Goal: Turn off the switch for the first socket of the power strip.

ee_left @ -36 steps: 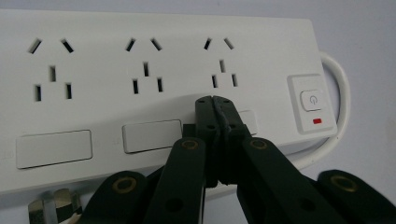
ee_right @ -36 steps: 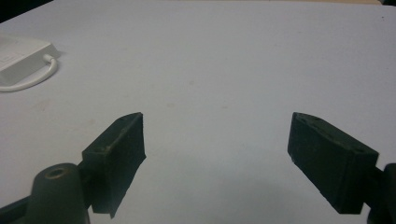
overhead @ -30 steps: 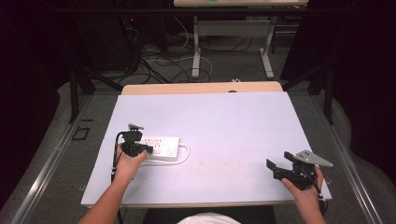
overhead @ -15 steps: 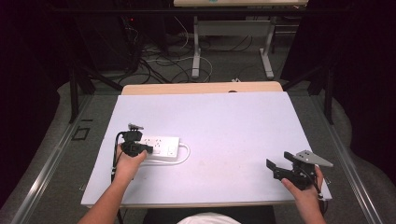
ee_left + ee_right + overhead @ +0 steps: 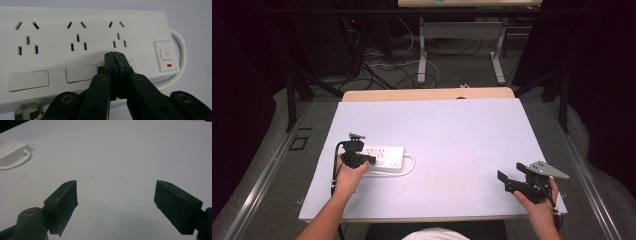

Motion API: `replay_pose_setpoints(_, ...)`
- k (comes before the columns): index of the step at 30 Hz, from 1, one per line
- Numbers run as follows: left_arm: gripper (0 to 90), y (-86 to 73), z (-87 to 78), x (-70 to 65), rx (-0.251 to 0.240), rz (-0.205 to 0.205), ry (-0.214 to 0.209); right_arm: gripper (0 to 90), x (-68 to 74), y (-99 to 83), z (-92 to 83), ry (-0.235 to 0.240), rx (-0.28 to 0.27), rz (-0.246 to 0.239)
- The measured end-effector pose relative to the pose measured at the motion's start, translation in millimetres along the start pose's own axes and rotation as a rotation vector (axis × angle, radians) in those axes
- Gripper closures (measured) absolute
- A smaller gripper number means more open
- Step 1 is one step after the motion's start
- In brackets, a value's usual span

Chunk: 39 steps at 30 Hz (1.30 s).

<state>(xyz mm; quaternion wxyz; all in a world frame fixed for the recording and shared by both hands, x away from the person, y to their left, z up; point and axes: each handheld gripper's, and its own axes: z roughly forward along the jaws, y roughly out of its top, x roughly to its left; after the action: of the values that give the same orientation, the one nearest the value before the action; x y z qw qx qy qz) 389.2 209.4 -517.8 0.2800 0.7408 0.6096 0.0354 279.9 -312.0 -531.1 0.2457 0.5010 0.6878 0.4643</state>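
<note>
A white power strip [image 5: 384, 156] lies at the left of the table [image 5: 452, 135], its white cord looped at its right end. In the left gripper view the strip [image 5: 75, 35] shows three socket groups, flat covers below them and a switch [image 5: 166, 54] with a red mark at the right end. My left gripper [image 5: 367, 160] is shut, its tips [image 5: 115, 53] resting on the strip's face just below the third socket group. My right gripper [image 5: 503, 179] stands open near the front right corner, its jaws [image 5: 115, 195] wide apart over bare table, nothing between them.
The strip's cord loop [image 5: 17, 162] shows far off in the right gripper view. A wooden board edge [image 5: 427, 94] runs along the table's far side. Beyond it are desk legs [image 5: 422, 55] and cables on the floor. Metal plug prongs [image 5: 27, 111] show at the lower left.
</note>
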Motion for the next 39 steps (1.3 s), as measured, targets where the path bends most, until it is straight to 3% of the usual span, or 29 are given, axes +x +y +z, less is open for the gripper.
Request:
replay_pose_setpoints(10, 90.0, -1.3, -0.5, 0.1, -0.032, -0.006, 0.0, 18.6, -0.4, 0.1, -0.5, -0.004, -0.006, 0.0)
replay_pose_setpoints(11, 90.0, -0.5, -2.4, 0.9, -0.016, 0.003, -0.008, 18.6, -0.4, 0.1, -0.5, -0.004, -0.006, 0.0)
replay_pose_setpoints(15, 90.0, -0.7, -4.5, -0.4, -0.049, 0.0, 0.002, 18.6, -0.3, 0.2, -0.2, -0.003, -0.007, 0.003)
replay_pose_setpoints(16, 89.9, 0.0, -7.0, 0.6, -0.038, 0.01, -0.013, 18.6, -0.4, 0.2, -0.2, -0.002, -0.006, 0.003)
replay_pose_setpoints(22, 88.0, -0.7, -10.5, -2.3, -0.084, 0.008, -0.018, 18.6, -1.7, 0.2, -0.5, -0.004, -0.002, 0.003)
replay_pose_setpoints(23, 87.3, 0.0, -12.5, -2.3, -0.07, 0.016, -0.026, 18.6, -2.0, 0.1, -0.4, -0.001, -0.007, 0.006)
replay_pose_setpoints(27, 86.0, -0.8, -13.5, -6.4, -0.106, 0.032, -0.024, 18.6, -2.0, -0.4, 0.8, -0.005, -0.019, 0.006)
replay_pose_setpoints(39, 75.3, -3.5, -25.9, -19.0, -0.152, 0.095, -0.054, 18.6, -0.9, 0.5, -2.1, -0.006, -0.01, -0.001)
